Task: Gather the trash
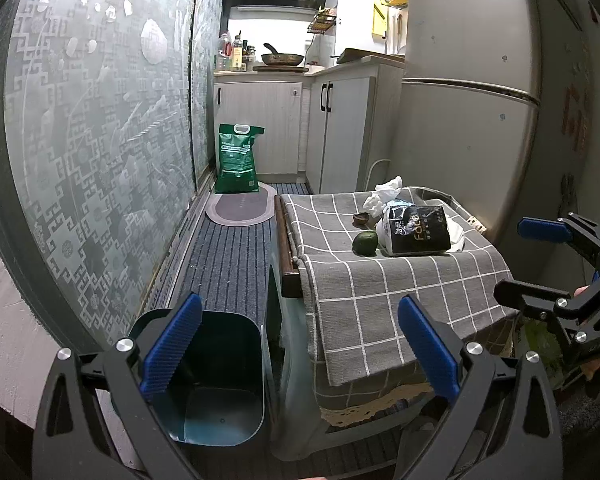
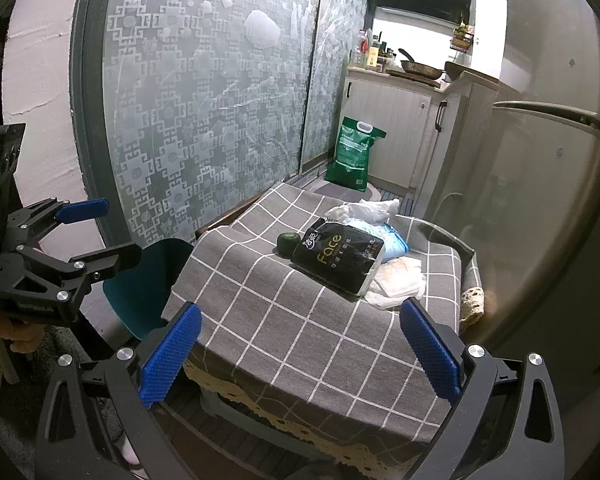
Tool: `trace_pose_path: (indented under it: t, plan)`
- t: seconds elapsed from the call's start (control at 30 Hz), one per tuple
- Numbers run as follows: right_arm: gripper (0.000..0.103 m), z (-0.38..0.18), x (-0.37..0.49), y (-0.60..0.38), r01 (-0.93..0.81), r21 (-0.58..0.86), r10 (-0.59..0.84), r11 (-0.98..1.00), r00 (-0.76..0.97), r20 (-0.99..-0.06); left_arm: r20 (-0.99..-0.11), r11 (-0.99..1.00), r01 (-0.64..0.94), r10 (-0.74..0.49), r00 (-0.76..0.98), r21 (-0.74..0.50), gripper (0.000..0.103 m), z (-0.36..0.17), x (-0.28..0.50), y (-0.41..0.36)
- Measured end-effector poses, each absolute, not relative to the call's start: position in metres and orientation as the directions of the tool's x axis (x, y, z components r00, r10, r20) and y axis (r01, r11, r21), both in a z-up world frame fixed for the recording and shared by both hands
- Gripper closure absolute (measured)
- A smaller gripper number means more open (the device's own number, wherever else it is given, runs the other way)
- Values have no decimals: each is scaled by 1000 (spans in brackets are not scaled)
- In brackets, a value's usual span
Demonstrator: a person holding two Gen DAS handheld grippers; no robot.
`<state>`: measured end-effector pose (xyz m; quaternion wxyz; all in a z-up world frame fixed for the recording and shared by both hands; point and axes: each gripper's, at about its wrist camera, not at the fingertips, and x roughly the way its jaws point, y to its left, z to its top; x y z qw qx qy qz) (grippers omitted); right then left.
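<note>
A low table under a grey checked cloth (image 1: 380, 280) (image 2: 284, 304) holds a black "Face" tissue pack (image 1: 418, 230) (image 2: 340, 258), a green round fruit (image 1: 365, 242) (image 2: 288, 241), crumpled white paper (image 1: 386, 192) (image 2: 364, 209), a flat white tissue (image 2: 398, 284) and a small brown scrap (image 1: 360, 218). A dark teal bin (image 1: 216, 380) (image 2: 140, 288) stands open and empty on the floor left of the table. My left gripper (image 1: 300, 348) is open above the bin and table edge. My right gripper (image 2: 300, 352) is open before the table's near side.
A frosted patterned glass door (image 1: 100, 140) runs along the left. A silver fridge (image 1: 472, 100) stands right of the table. A green sack (image 1: 238, 160) leans by white cabinets (image 1: 340, 120) at the far end. A striped mat (image 1: 228, 264) covers the floor.
</note>
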<state>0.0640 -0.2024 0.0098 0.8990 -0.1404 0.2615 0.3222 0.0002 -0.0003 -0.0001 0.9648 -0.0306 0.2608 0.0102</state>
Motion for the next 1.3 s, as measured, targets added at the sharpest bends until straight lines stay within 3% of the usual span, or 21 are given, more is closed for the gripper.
trace_pose_path:
  t: [1.3]
  plan:
    - [3, 11, 63, -202, -654, -85, 506, 751, 654, -563, -505, 998, -35, 5, 863, -51, 3, 0, 0, 0]
